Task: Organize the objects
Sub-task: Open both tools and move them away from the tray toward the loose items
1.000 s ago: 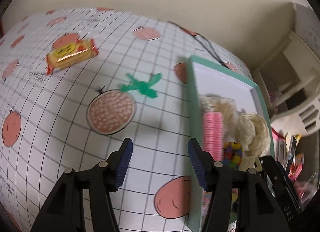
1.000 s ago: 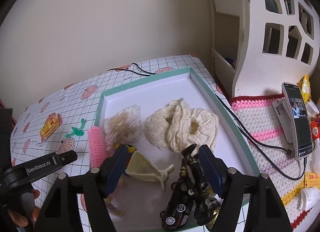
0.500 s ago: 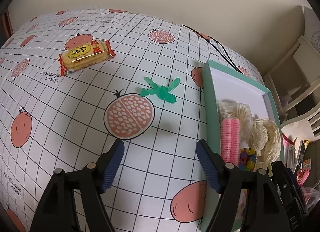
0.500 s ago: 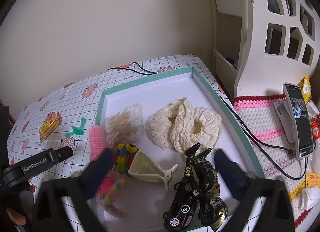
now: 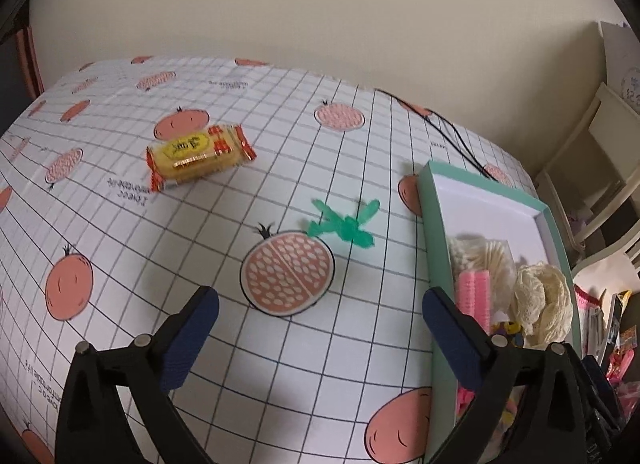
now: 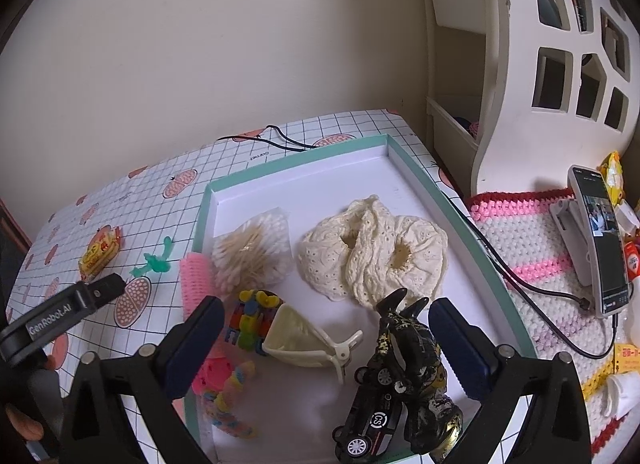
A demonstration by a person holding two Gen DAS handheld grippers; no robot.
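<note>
Both tongs empty right now. Left tongs have just been opening and stand wide, nothing between the jaws, hovering over the desk just left of the tray. Right tongs are wide too, over the tray's near end, with the cream hair claw and black toy cars below the gap but the pads touch neither. Already in the tray: cotton swab bag, lace scrunchies, pink roller, the colourful bits. Still loose on the desk: green plastic clip and the yellow snack packet. My read is the clip goes next: it's the nearer stray, lying ahead of the left tongs and a bit right of their centreline, just beyond the printed pomegranate, near the tray's left wall but not touching. Its long axis looks to run roughly left-right in the left wrist view, slightly tilted, so more or less along the jaw gap; the wrist would likely need a roll to pinch it across the narrow side. Left hand clearly nearer; the right one has the tray wall in between. Packet is further out, up-left, well apart from the clip.
</note>
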